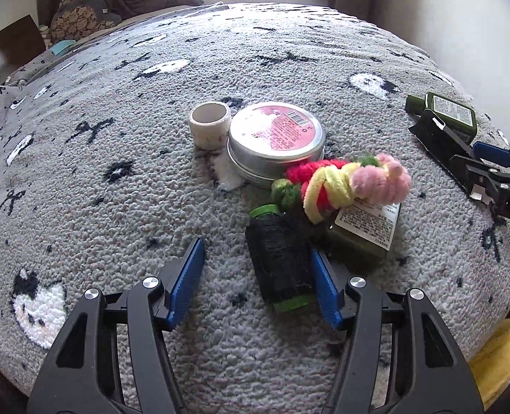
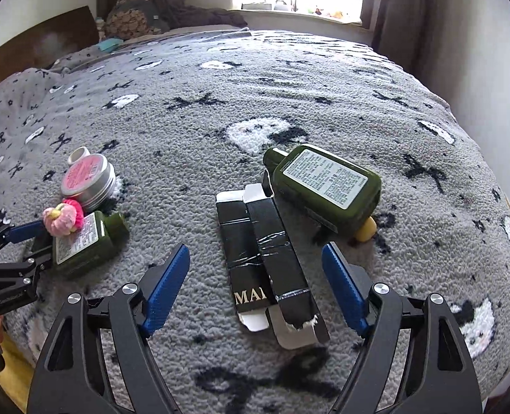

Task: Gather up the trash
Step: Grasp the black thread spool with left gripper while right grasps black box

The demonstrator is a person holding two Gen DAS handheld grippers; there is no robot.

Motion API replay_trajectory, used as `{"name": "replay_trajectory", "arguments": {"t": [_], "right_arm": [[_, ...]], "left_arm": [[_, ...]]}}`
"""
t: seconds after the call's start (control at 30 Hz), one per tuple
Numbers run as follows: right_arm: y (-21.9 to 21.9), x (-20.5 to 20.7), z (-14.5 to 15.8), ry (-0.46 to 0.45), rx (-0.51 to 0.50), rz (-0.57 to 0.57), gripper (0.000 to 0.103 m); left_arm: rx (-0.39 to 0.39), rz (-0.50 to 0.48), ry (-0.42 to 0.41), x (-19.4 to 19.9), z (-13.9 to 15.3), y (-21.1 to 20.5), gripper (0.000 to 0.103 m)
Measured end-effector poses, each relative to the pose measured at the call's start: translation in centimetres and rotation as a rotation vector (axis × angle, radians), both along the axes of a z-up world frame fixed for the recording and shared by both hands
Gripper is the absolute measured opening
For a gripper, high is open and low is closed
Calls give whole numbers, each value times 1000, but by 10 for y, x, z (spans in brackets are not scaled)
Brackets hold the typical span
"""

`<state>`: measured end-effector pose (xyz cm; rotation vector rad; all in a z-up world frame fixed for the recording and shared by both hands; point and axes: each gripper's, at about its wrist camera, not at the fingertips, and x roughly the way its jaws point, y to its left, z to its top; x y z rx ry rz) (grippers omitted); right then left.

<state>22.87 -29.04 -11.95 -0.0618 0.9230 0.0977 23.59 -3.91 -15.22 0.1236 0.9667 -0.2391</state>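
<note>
Through the left wrist camera I see my left gripper low over the grey fleece blanket with cat faces on the bed, its jaws spread wide and holding nothing. Between them lies a black thread spool with green ends, close against the right-hand jaw; I cannot tell if it touches. Just past it, a pink, yellow and green fuzzy twisted toy lies over a small dark green bottle with a white label. Behind those sit a round silver tin with a pink label and a white tape roll beside it.

The right wrist camera shows what the left barely catches: my right gripper, jaws wide apart and empty, straddling a torn, flattened black cardboard box flat on the blanket. A larger dark green bottle with a white label lies at the box's far end, with a small yellow object tucked at its base. The spool is hidden here.
</note>
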Motion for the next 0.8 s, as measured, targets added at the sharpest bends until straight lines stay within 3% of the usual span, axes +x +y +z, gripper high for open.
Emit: {"name": "replay_trajectory", "arguments": {"t": [0.23,0.33,0.37,0.4,0.63,0.8], "right_arm": [[13,17,-20,39,-42,37,82],[12,20,-22,36,-24,43,66],[12,20,-21,34,-27,43,55],[11,20,-21,34,-26,45,52],[2,6,-9,34,26,30,47],[0,-20,11,-21,24,19,47]], "left_arm": [[-1,-28,-5,7,1,2,43],[-1,-35,-10,5,3,4,33],[0,-38,-12,4,4,5,29],[-2,-41,-14,2,5,5,25],[-3,-37,-22,-12,11,6,24],[-17,-49,-56,-36,29,6,24]]}}
